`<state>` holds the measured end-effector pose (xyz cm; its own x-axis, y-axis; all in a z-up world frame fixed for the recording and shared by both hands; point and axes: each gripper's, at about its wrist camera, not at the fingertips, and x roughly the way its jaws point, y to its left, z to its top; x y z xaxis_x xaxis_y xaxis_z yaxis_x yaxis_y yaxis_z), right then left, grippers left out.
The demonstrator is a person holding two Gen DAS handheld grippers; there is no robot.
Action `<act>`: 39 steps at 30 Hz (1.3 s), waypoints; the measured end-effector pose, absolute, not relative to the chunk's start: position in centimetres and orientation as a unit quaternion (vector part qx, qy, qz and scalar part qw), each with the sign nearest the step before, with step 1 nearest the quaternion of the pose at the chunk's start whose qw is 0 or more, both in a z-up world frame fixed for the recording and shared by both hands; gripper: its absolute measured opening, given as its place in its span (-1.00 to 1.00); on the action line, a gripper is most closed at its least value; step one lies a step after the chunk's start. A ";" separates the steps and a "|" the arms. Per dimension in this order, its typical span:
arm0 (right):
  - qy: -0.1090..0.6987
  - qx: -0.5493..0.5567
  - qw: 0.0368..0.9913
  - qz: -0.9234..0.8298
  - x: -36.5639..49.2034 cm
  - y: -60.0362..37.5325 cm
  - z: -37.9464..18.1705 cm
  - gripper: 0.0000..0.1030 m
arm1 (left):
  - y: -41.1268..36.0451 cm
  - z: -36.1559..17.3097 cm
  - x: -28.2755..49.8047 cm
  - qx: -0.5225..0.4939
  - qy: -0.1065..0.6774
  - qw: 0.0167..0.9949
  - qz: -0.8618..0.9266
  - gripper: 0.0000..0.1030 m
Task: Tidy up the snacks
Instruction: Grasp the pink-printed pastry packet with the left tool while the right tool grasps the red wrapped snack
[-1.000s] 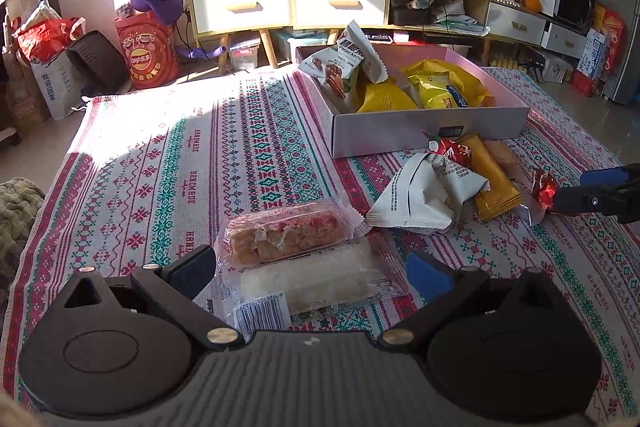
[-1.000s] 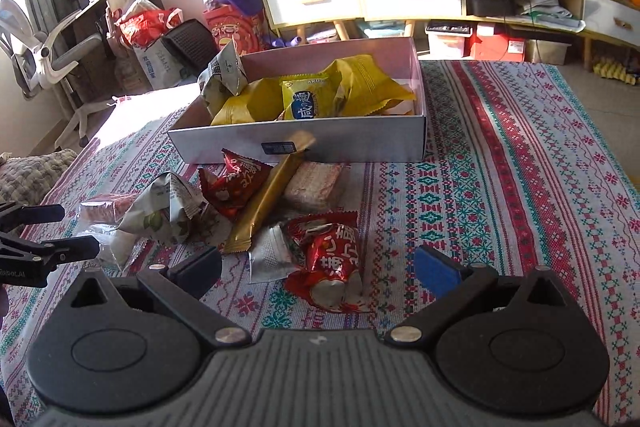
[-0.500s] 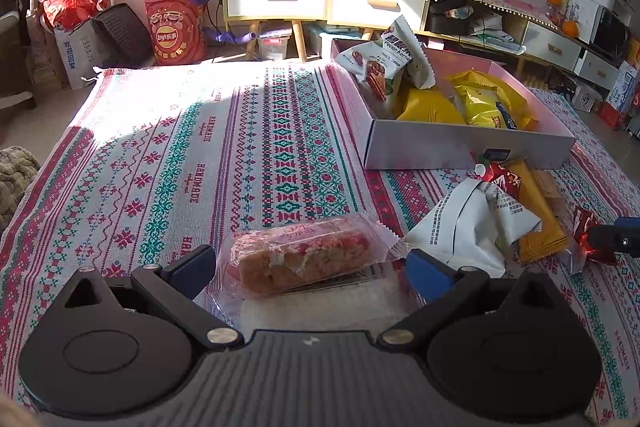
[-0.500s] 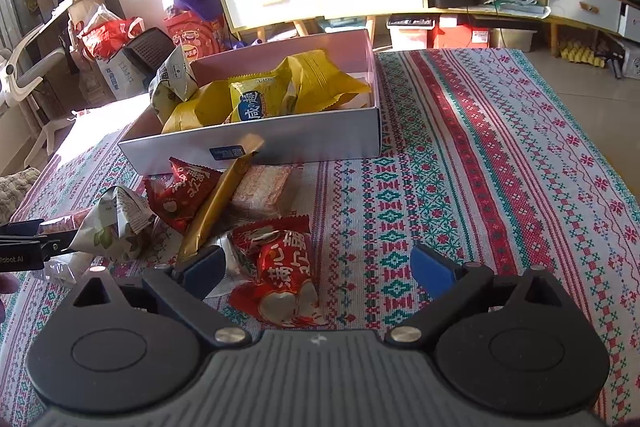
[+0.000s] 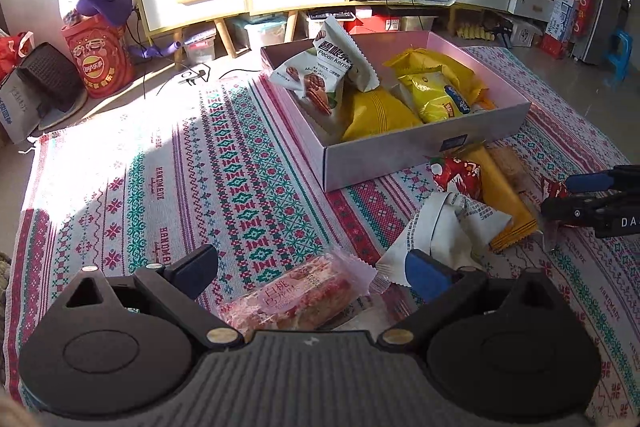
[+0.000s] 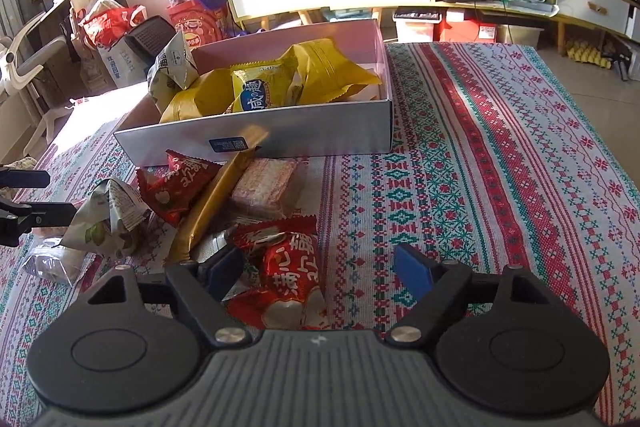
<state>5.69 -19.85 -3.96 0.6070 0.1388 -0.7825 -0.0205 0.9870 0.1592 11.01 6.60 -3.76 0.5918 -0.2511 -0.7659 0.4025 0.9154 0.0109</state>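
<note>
The left gripper (image 5: 310, 273) spreads around a pink clear-wrapped cake bar (image 5: 294, 297); the right gripper (image 6: 320, 273) spreads around a red foil snack packet (image 6: 290, 277), possibly touching it. Beyond lies a white cardboard box (image 6: 320, 137) holding yellow snack bags (image 6: 320, 77).

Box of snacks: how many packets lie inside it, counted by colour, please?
In the box:
Yellow packets: 3
White packets: 2
Total: 5
</note>
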 end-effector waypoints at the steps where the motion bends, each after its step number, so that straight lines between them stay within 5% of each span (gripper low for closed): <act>1: 0.444 0.062 0.893 0.045 5.8 -19.7 -4.0 0.46 | 6.8 -4.0 11.3 0.092 0.421 0.882 -0.192 0.93; 8: 0.437 0.016 0.898 0.048 5.6 -18.7 -4.2 0.21 | 7.4 -5.2 11.8 0.084 0.463 0.857 -0.209 0.51; 19: 0.434 0.003 0.899 0.056 5.6 -18.5 -3.9 -0.34 | 8.0 -5.5 11.4 0.092 0.478 0.857 -0.171 0.49; 32: 0.437 -0.005 0.896 0.075 5.4 -17.8 -3.4 -0.37 | 9.1 -5.1 11.0 0.114 0.477 0.857 -0.160 0.66; 39: 0.440 -0.007 0.895 0.069 5.3 -17.9 -3.3 -0.38 | 10.6 -5.8 10.9 0.088 0.493 0.854 -0.140 0.44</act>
<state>5.32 -17.90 -3.33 0.6035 0.1166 -0.7888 -0.1291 0.9905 0.0477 10.92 10.56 -5.82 0.4745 -0.1520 -0.8670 0.3248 0.9457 0.0120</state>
